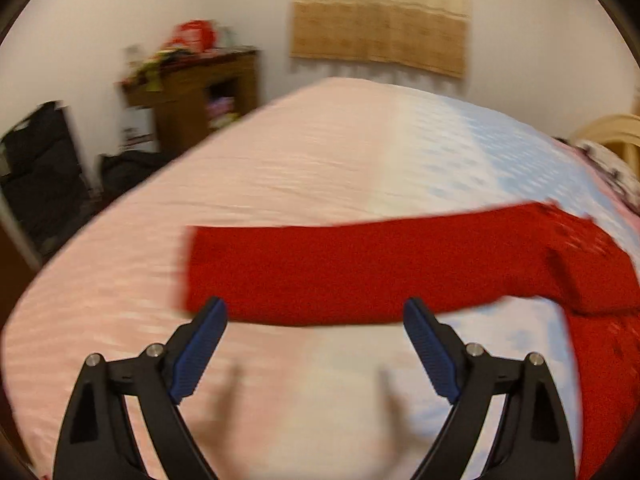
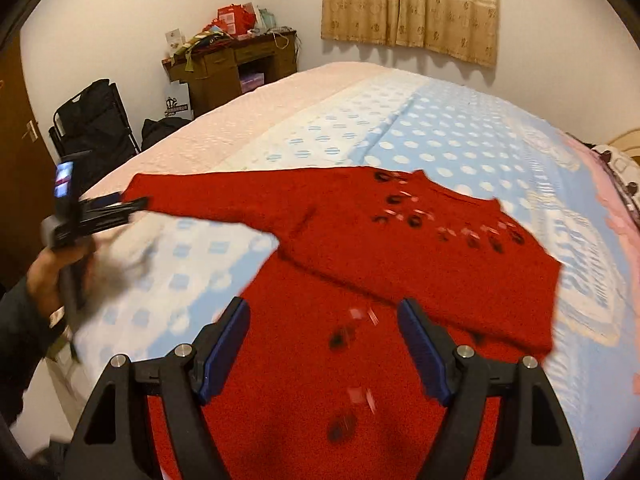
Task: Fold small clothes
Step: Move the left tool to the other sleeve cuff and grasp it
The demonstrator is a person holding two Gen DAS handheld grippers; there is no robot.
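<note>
**Sweater lying spread on the bed, both grippers hanging free above it**

Bedspread (image 2: 460, 128) filling most of both views, running pink on the far left, white down the middle, pale blue with dots to the right. Lying across it, well toward the near edge: red sweater (image 2: 400, 264), knitted, dotted with small dark and pale marks down the front. Upper part folded over the body, leaving one long sleeve (image 1: 360, 272) stretching straight out to the left across the pink and white bands, cuff end squared off. Blurring heavily in the left wrist view, staying sharper in the right.

Standing behind against the white wall: beige curtain (image 2: 412, 4) hanging over the far side of the bed, wooden desk (image 2: 236, 68) in the corner piled with red boxes and clutter, black bags (image 2: 96, 120) slumping on a rack near the door.

Closer in now. Right gripper (image 2: 324, 340) hovering low over the sweater's body, blue pads spread wide, gripping nothing, red knit showing between them. Left gripper (image 1: 316, 336) hanging just short of the sleeve's near edge, jaws gaping, nothing between them but bare bedspread. Same left gripper showing smeared at the left edge of the right wrist view, tips near the cuff, clutched in a hand (image 2: 48, 276) emerging from a dark sleeve.
</note>
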